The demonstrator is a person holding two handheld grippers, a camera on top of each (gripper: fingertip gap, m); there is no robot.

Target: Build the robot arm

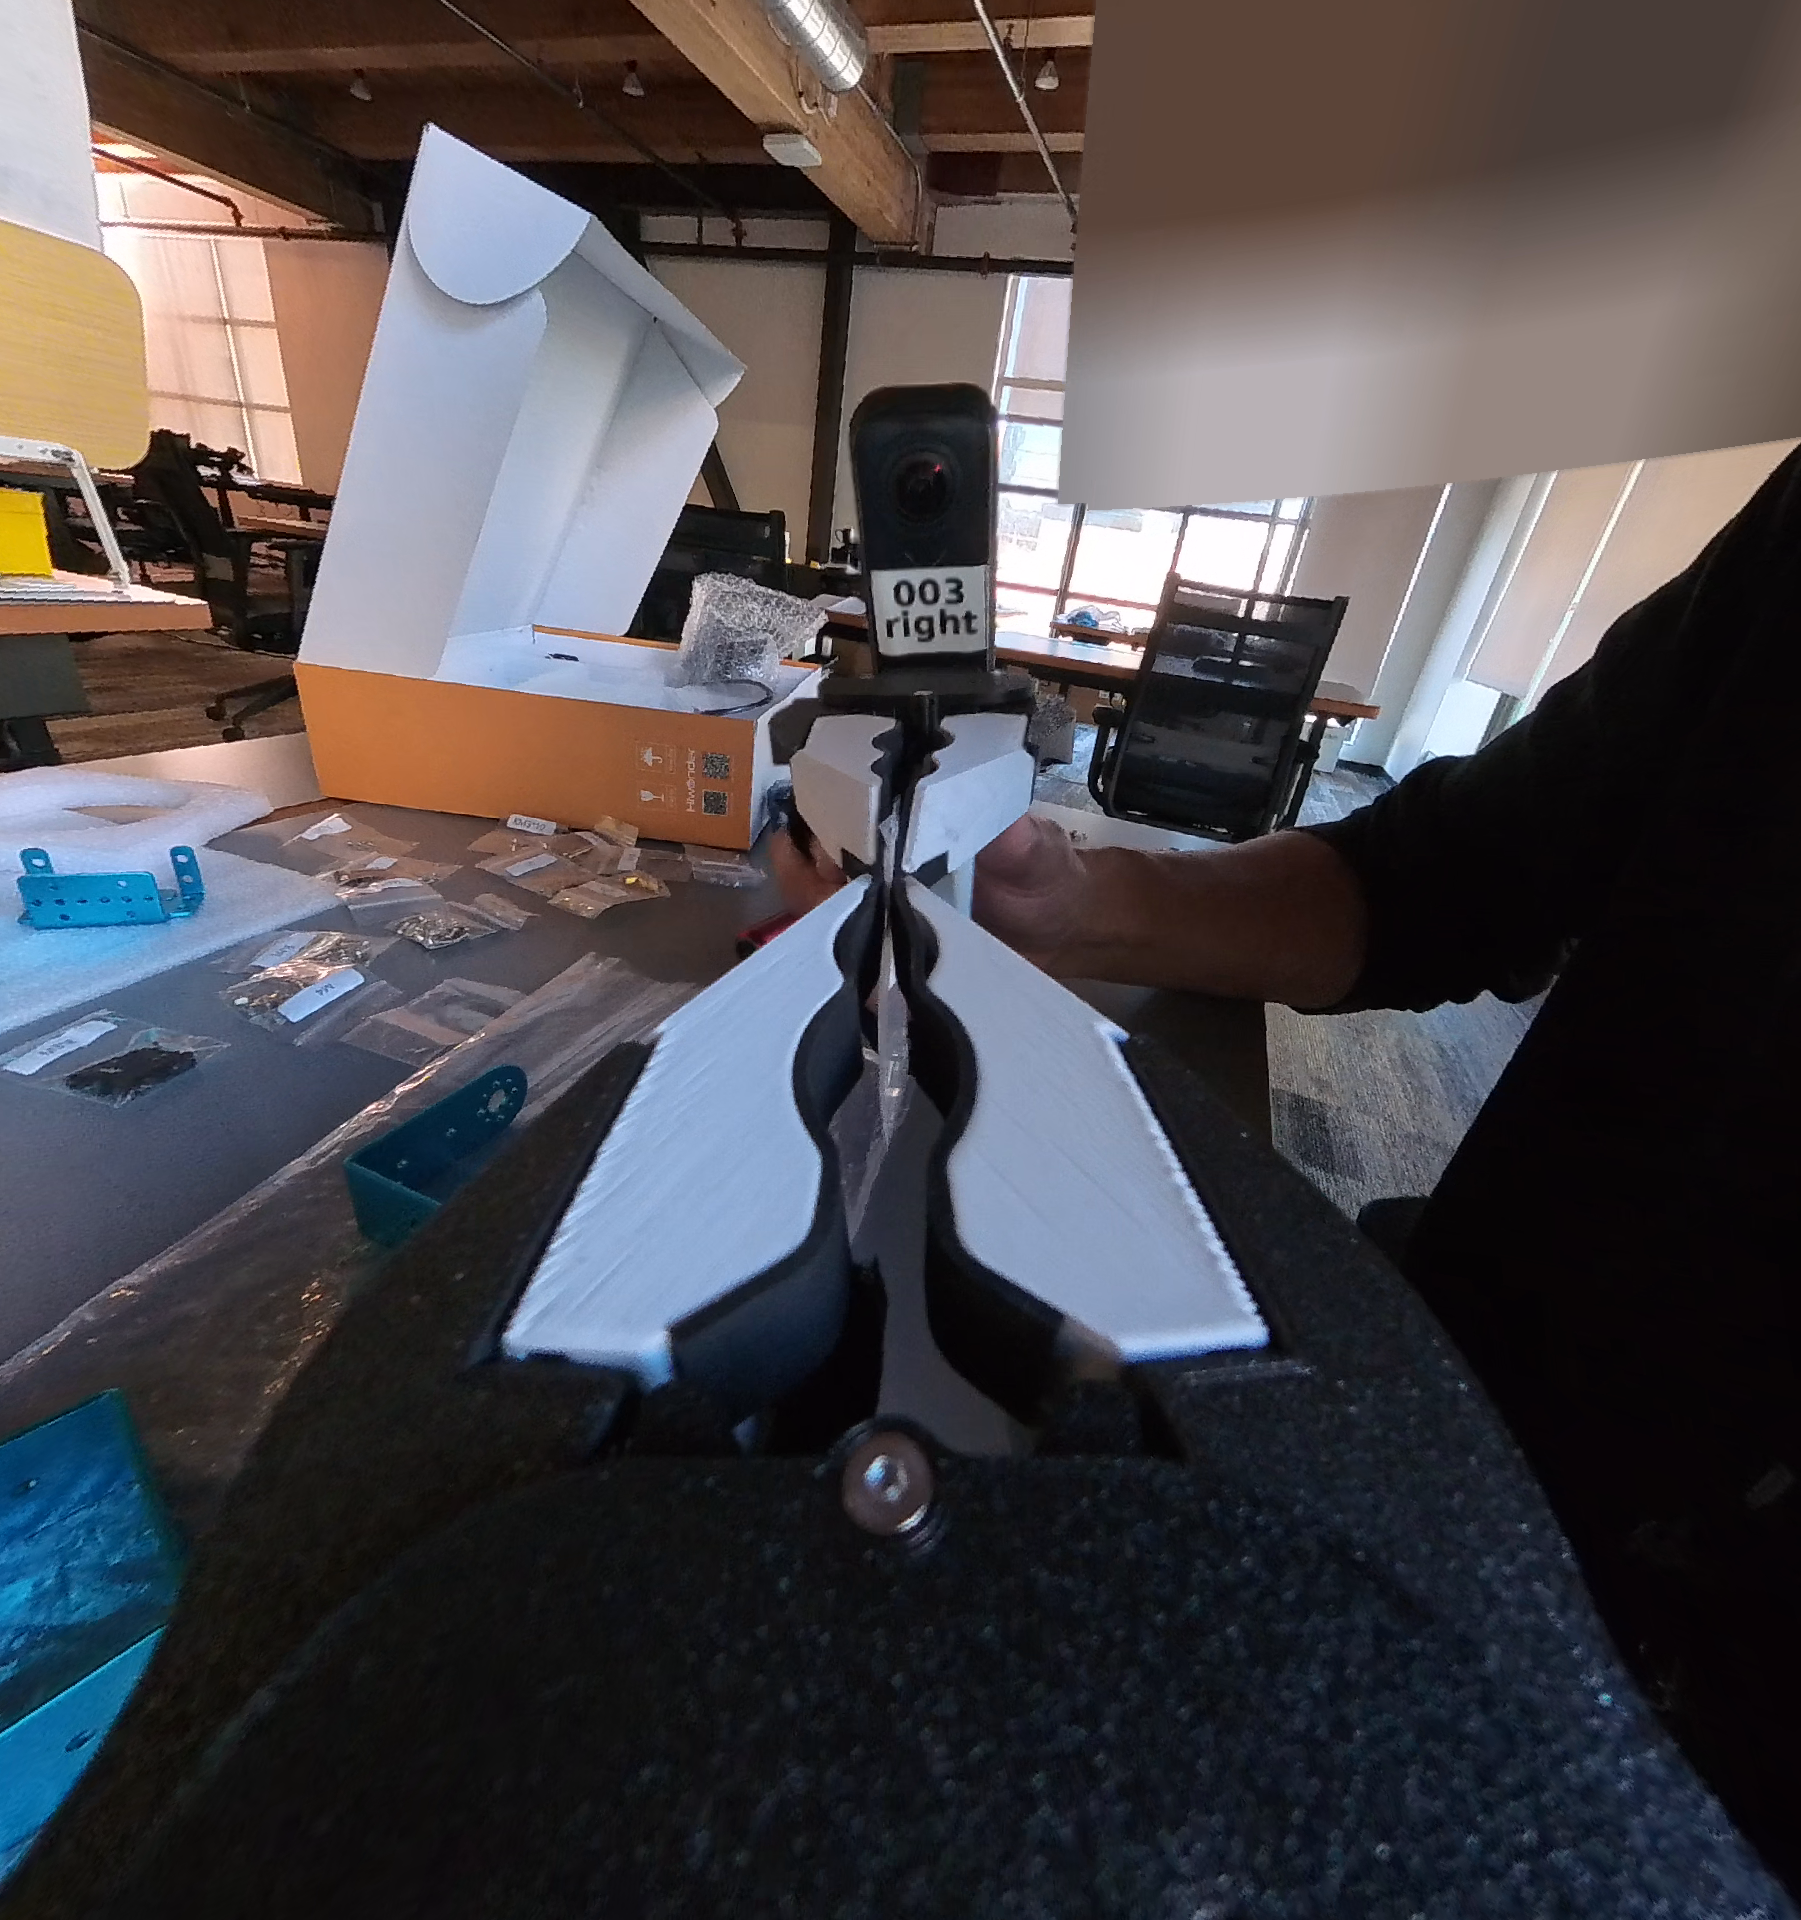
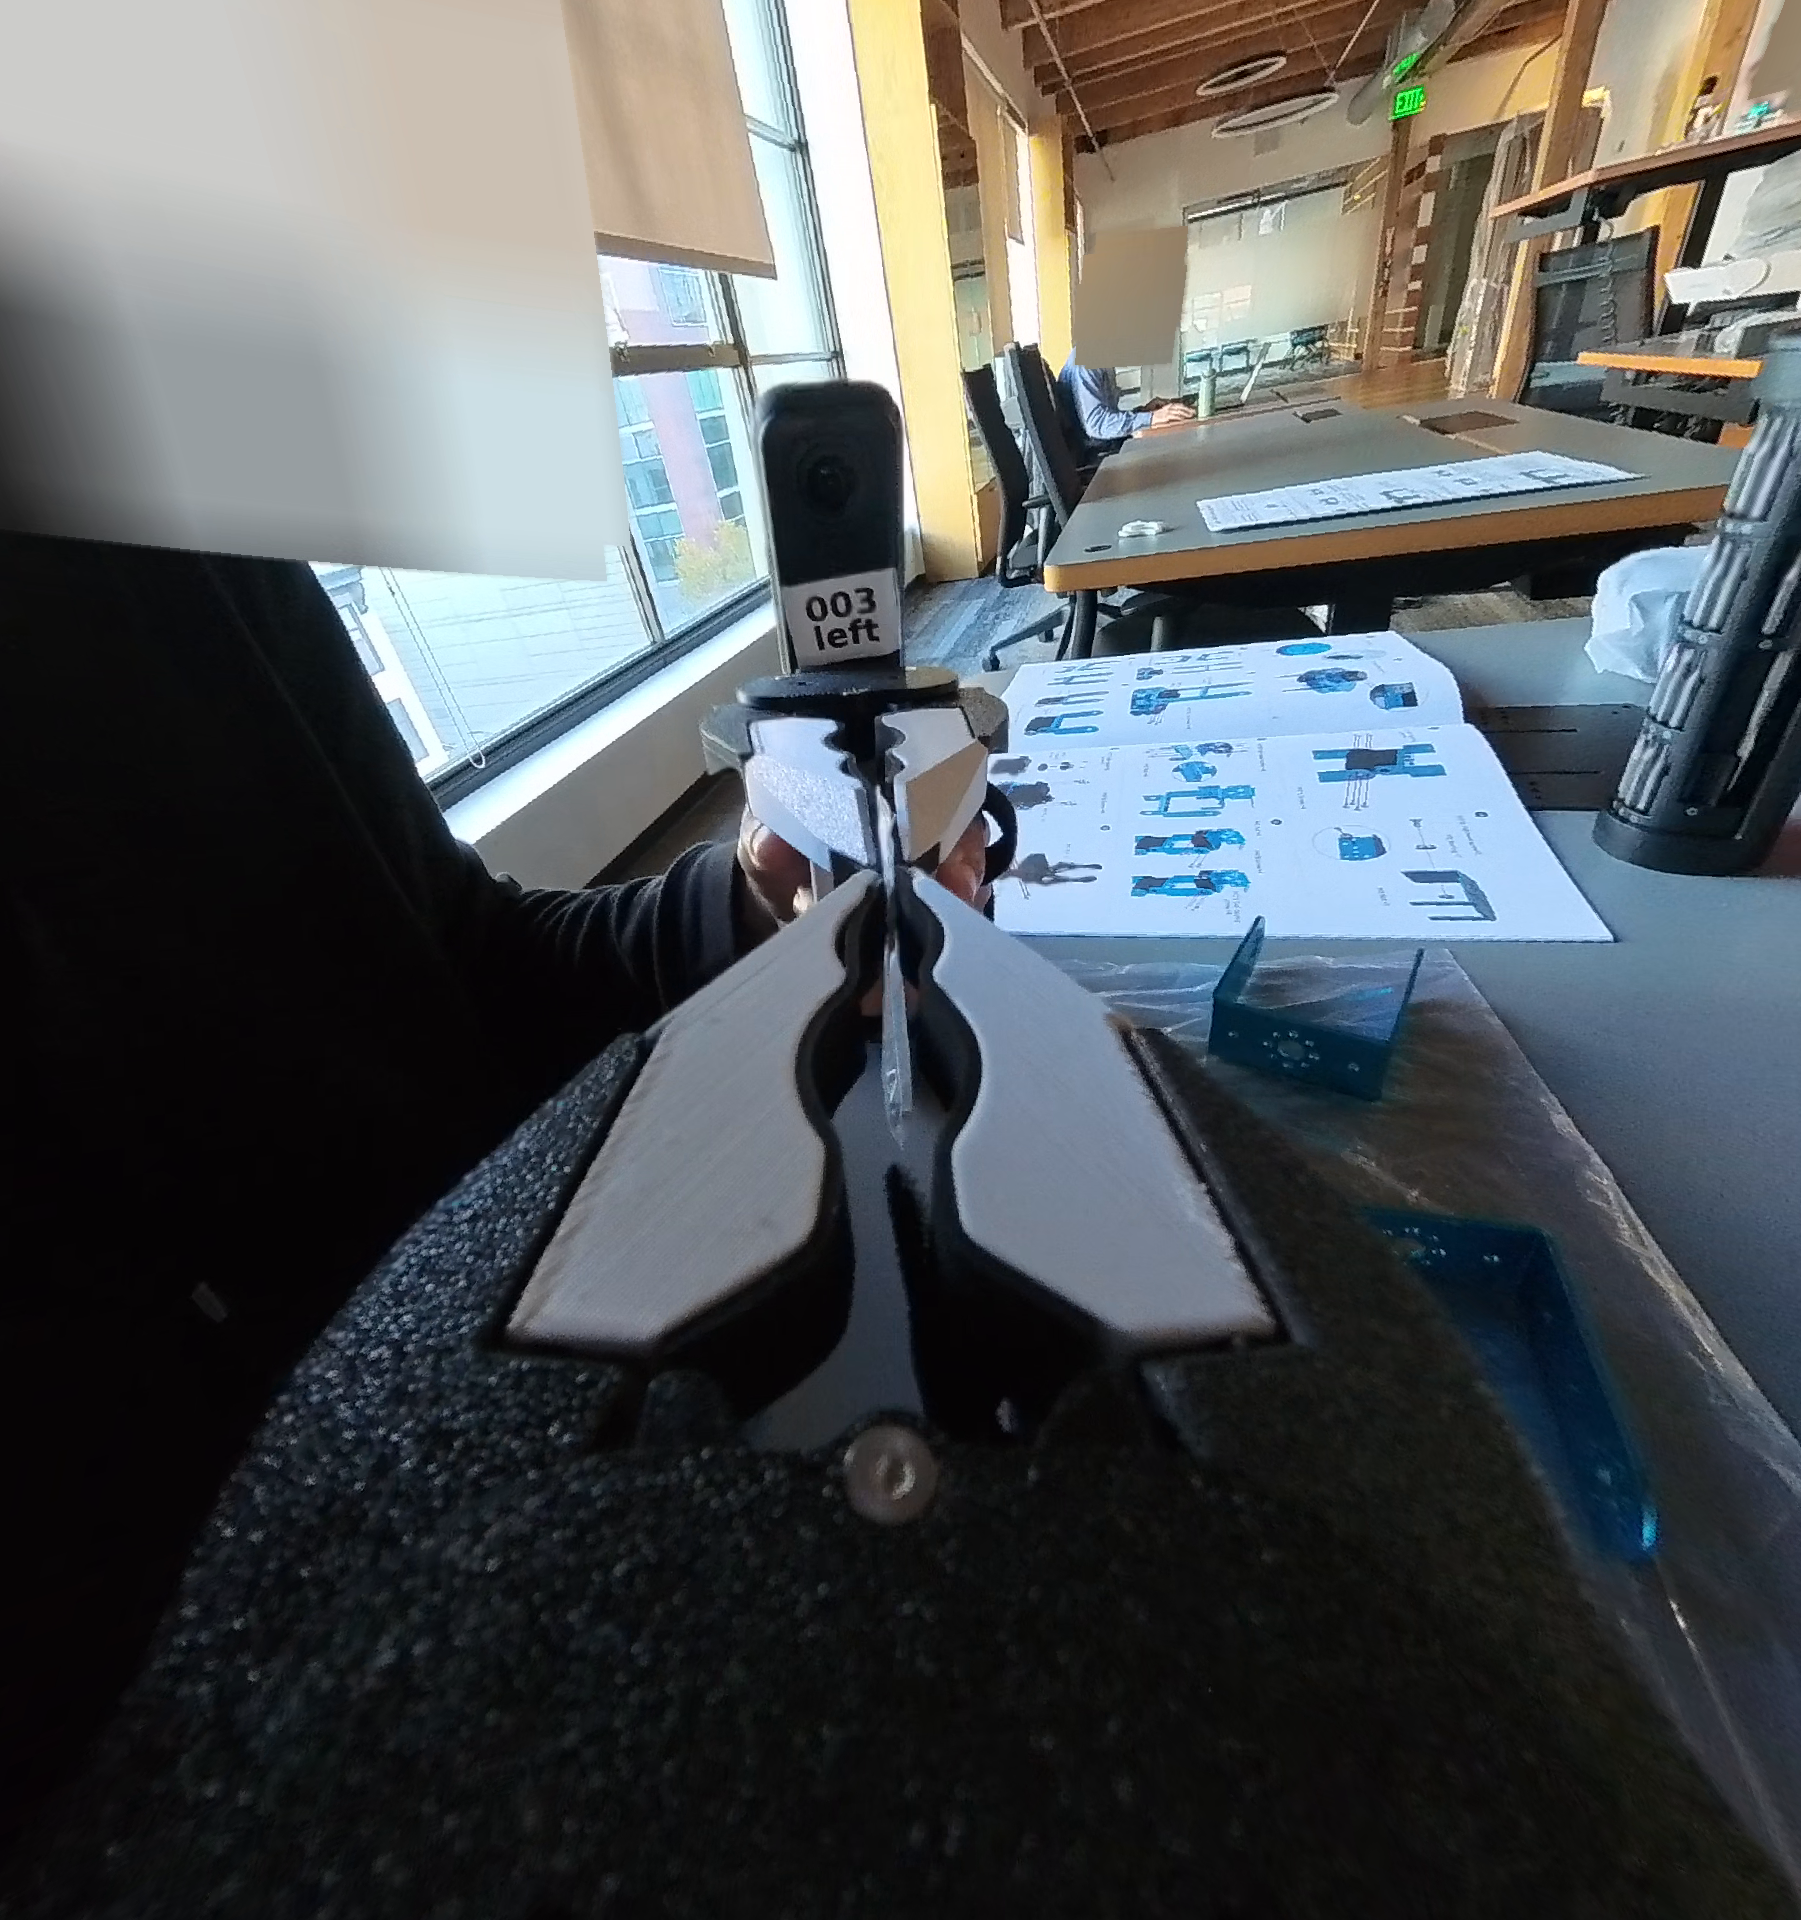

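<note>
1. Both grippers are clenched tip to tip on one small clear plastic bag (image 1: 891, 1023): left gripper (image 1: 888, 914), right gripper (image 2: 888, 909).
2. Around them, blue brackets (image 2: 1311, 1023), a manual (image 2: 1291, 821) and an open box (image 1: 522, 727) are seen on the table (image 2: 1654, 1039).
3. A slip looks possible: the film is thin and pinched narrowly.

Open orange box (image 1: 522, 743), small parts bags (image 1: 298, 997), blue brackets (image 1: 106, 894), manual (image 2: 1291, 821).

Grey tabletop (image 1: 96, 1195): open orange-and-white box (image 1: 522, 727) far, small parts bags (image 1: 293, 997) scattered mid, blue metal brackets (image 1: 106, 894) on white foam (image 1: 96, 821) left. Open instruction booklet (image 2: 1291, 810), blue U-bracket (image 2: 1301, 1039) on clear plastic sheet (image 2: 1498, 1143).
</note>
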